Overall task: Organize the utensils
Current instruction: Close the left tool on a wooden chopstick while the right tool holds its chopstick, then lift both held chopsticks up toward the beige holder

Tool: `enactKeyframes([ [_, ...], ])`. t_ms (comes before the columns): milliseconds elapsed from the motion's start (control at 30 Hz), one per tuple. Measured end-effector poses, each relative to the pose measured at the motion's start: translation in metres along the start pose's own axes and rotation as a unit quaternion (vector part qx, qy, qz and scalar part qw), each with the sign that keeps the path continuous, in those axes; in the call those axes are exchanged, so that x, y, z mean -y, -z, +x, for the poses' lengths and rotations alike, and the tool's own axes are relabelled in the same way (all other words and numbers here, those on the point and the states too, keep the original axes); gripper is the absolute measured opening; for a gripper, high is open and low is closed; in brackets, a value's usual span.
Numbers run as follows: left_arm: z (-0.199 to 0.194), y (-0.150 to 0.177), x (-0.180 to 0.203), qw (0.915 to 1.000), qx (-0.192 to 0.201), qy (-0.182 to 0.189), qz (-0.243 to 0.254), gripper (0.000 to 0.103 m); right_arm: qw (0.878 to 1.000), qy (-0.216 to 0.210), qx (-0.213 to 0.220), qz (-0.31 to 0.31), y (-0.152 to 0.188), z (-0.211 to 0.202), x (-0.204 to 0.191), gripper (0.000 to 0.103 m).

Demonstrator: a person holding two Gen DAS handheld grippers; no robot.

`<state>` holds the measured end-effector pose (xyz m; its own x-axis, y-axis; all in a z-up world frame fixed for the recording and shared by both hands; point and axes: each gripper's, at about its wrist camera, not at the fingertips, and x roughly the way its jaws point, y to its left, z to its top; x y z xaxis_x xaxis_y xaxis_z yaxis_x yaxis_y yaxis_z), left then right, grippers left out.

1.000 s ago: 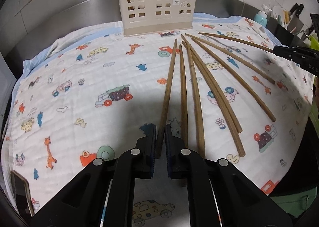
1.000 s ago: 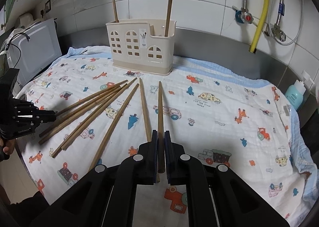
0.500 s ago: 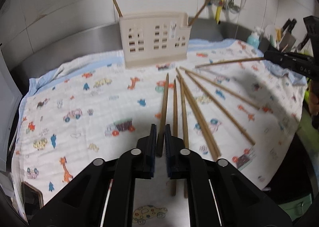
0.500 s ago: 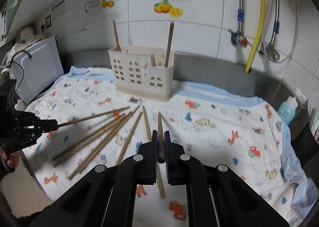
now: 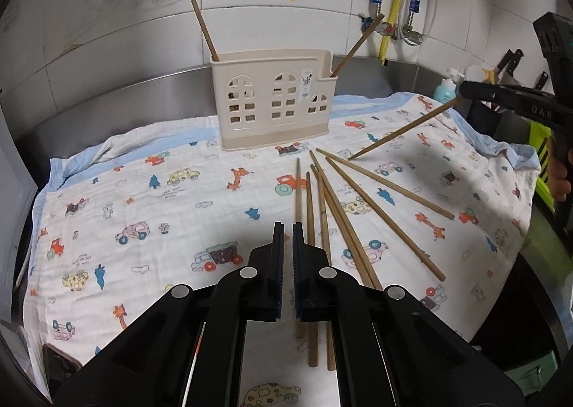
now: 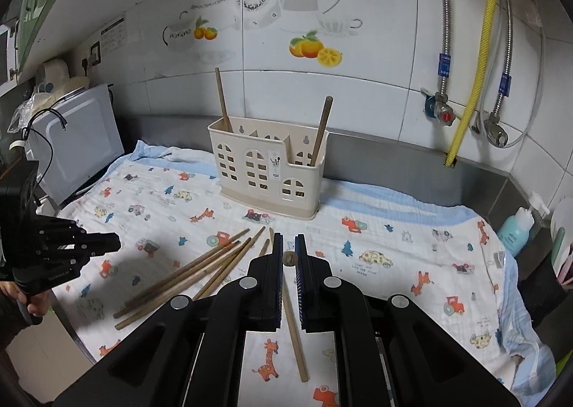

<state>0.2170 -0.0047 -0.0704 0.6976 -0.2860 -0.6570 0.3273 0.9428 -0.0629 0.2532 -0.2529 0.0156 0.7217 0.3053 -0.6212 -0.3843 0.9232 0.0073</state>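
1. Our left gripper [image 5: 288, 228] hangs over the printed cloth [image 5: 143, 192] with its jaws pressed almost together and nothing between them (only a sliver of cloth shows through the gap).
2. One chopstick on the cloth [image 5: 297, 188] runs just under that gripper's right finger. It is not pinched, and its near end shows again below the finger.
3. Our right gripper [image 6: 289, 238] has its pads closed on a chopstick. From its own camera we see only the butt end, head-on, between the jaws.
4. The left camera gives the better look. That held chopstick [image 5: 401, 129] slopes down from the right gripper, thin end towards the cloth. Whether the tip touches the fabric, we cannot tell.
5. The loose chopsticks [image 5: 310, 206] lie fanned on the cloth between us and the holder, thin ends gathered towards it and thick ends spreading out to our right.
6. One more chopstick [image 6: 294, 335] lies flat under the right gripper.
7. The cream holder [image 5: 272, 110] stands upright at the back of the cloth, against the steel upstand.
8. It has two sticks in it, a left-end stick [image 6: 222, 99] and a right-compartment stick [image 6: 322, 127], each leaning outwards a little.
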Motion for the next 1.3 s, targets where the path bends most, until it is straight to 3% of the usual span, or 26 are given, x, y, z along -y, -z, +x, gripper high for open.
enactKeyframes([
  [333,0.036,0.034,-0.006,0.9974,-0.070,0.009,-0.014,0.007,1.000,-0.003,0.001,0.001,-0.001,0.001,-0.002,0.006],
  [500,0.048,0.045,-0.007,0.9962,-0.085,0.002,-0.019,0.007,1.000,-0.002,0.003,-0.001,-0.003,0.003,-0.003,0.007],
  [567,0.051,0.047,-0.009,0.9958,-0.089,0.002,-0.023,0.015,1.000,-0.002,0.003,-0.002,-0.004,0.004,-0.003,0.007],
  [600,0.052,0.047,-0.009,0.9958,-0.088,-0.002,-0.023,0.028,1.000,-0.002,0.004,-0.002,-0.004,0.004,-0.003,0.007],
  [633,0.052,0.048,-0.009,0.9959,-0.087,-0.006,-0.022,0.031,1.000,-0.002,0.004,-0.002,-0.004,0.004,-0.003,0.007],
  [767,0.056,0.051,-0.007,0.9955,-0.093,-0.006,-0.017,0.030,1.000,-0.002,0.003,-0.004,-0.005,0.005,-0.003,0.007],
  [900,0.057,0.051,-0.006,0.9956,-0.092,-0.013,-0.009,0.015,1.000,-0.002,0.003,-0.003,-0.005,0.005,-0.003,0.007],
  [1100,0.061,0.049,0.003,0.9946,-0.098,-0.024,0.023,0.012,1.000,-0.002,0.003,-0.004,-0.005,0.006,-0.004,0.007],
  [1300,0.065,0.045,0.004,0.9941,-0.103,-0.022,0.026,0.012,1.000,-0.003,0.004,-0.003,-0.005,0.006,-0.004,0.007],
])
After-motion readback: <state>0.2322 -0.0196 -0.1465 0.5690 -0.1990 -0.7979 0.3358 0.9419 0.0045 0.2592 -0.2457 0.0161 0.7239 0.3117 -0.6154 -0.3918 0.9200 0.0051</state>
